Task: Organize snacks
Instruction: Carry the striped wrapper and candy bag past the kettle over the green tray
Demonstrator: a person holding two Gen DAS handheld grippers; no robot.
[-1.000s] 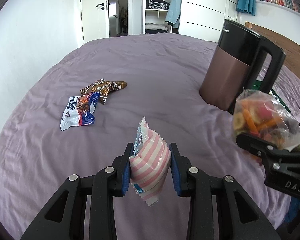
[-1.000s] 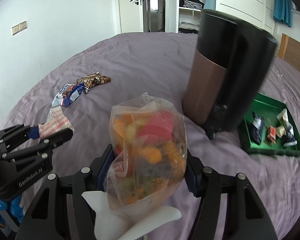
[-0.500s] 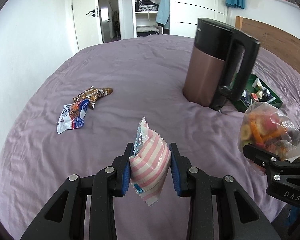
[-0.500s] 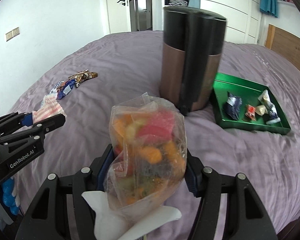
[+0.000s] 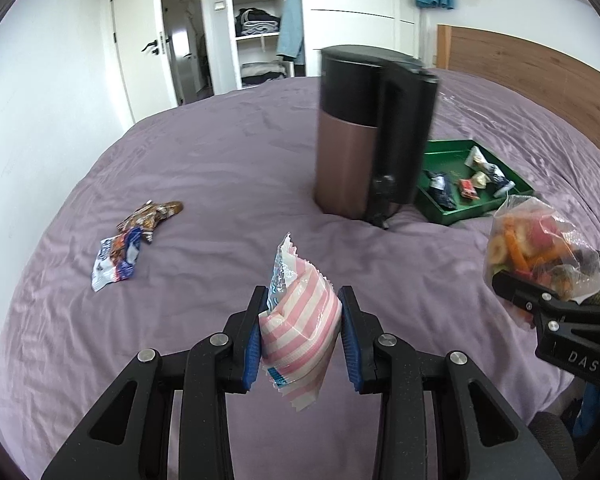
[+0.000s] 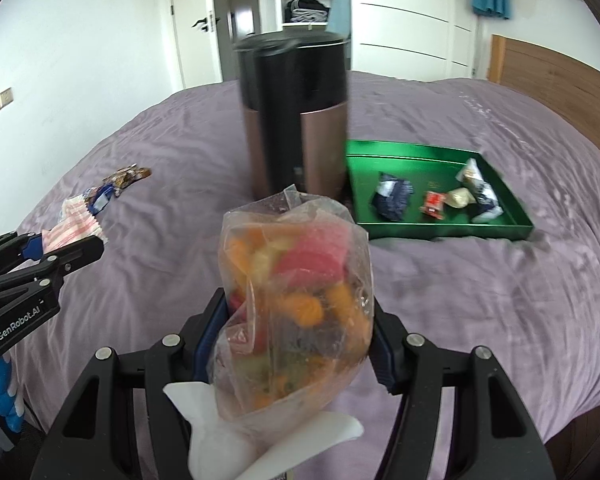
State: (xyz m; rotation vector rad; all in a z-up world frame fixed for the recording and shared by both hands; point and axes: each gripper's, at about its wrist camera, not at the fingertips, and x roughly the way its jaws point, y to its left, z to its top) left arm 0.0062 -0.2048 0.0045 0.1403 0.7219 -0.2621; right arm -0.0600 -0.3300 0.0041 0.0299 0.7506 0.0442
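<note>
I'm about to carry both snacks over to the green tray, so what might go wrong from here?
The tall kettle stands right beside the green tray, so a swinging gripper might knock it over on the soft bed. The clear bag of mixed candy bulges loosely above the right gripper and might slip. The left gripper pinches the striped packet only at its middle, so it may twist free.

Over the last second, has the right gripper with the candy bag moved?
Yes. The right gripper, shut on the clear candy bag, has swung rightward: the kettle slid from right of frame to centre, and the green tray now shows whole.
</note>
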